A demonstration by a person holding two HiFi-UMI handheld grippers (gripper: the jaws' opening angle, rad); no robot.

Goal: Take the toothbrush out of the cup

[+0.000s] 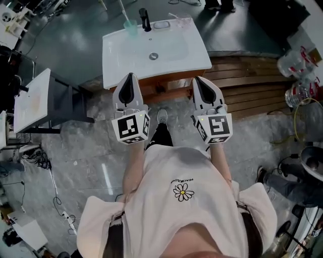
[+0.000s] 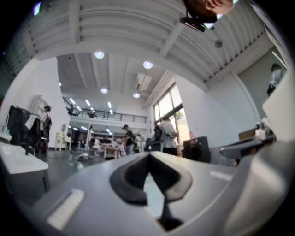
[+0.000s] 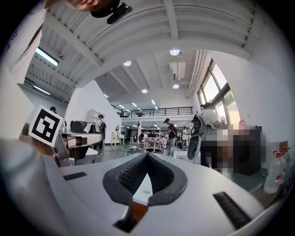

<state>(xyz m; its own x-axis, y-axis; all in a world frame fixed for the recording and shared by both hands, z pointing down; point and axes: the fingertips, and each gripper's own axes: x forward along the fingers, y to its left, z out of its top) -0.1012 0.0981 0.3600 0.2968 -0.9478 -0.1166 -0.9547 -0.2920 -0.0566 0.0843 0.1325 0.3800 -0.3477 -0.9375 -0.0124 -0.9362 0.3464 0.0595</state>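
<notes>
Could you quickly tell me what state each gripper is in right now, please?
Left gripper: closed, holding nothing.
Right gripper: closed, holding nothing.

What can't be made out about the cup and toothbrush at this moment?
- Toothbrush: head view, a thin pale stick, too small to tell its bristle end.
- Cup: head view, far and small; whatever else it holds is unreadable.
- Both: absent from left gripper view and right gripper view, where the shut left tool and right tool fill the lower frame.
</notes>
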